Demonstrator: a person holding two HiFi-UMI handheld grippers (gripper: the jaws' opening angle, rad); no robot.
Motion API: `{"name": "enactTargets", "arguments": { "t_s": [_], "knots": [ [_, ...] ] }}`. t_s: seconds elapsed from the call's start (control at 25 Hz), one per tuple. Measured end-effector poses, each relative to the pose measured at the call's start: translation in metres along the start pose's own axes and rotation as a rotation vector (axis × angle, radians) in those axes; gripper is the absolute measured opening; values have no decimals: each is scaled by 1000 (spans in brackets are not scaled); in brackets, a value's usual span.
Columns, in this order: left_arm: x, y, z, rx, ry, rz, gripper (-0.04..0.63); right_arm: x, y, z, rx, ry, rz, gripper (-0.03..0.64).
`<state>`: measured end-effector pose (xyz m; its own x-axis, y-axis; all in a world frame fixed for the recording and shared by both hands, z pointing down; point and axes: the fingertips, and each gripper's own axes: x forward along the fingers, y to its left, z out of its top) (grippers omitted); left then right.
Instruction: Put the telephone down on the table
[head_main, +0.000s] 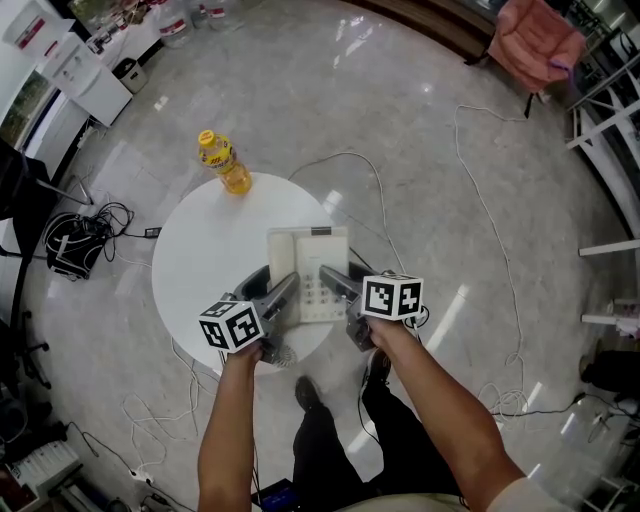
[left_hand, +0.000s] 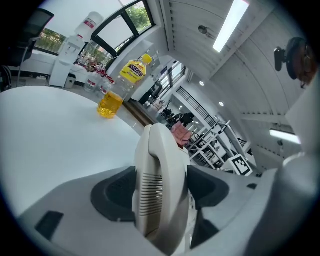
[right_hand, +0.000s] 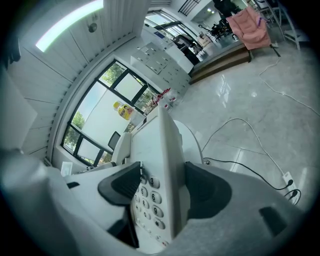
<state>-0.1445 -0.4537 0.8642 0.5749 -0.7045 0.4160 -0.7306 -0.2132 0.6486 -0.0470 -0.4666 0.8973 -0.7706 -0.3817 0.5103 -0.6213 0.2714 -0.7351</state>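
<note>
A round white tabletop (head_main: 195, 255) on a pale polished floor fills the middle of the head view. Over the tabletop's near right part is a boxy cream plastic telephone (head_main: 308, 262). Its long axis runs straight away from me, from the tabletop's near edge toward its centre. I hold the telephone roughly level by its near end. I cannot tell whether its underside already touches the tabletop or hangs just above it.

My left tongs (left_hand: 161, 186) are closed on the telephone's ribbed handset (left_hand: 159, 165), with one dark pad on each of its sides. My right tongs (right_hand: 161, 181) clamp the opposite long edge, one pad against the grey-buttoned keypad (right_hand: 147, 200) and the other on the underside. Both hands are equally near, one on each side of the long axis. As I judge it, the coming move is straight down, keeping both sides level, and no sideways reach is needed.

A clear plastic bottle (head_main: 225, 162) with a yellow cap and yellow liquid stands at the tabletop's far edge, well apart from the telephone.
</note>
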Motion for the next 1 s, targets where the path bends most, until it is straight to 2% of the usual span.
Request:
{"name": "enactTargets", "arguments": {
  "t_s": [0.6, 0.8, 1.0],
  "knots": [
    [10, 18, -1, -44, -24, 45, 308, 16, -14, -7, 5, 40, -46, 265],
    [8, 17, 0, -11, -23, 61, 304, 16, -13, -8, -19, 41, -68, 267],
    [3, 12, 4, 65, -12, 109, 295, 10, -10, -1, -138, 50, -134, 262]
  ]
}}
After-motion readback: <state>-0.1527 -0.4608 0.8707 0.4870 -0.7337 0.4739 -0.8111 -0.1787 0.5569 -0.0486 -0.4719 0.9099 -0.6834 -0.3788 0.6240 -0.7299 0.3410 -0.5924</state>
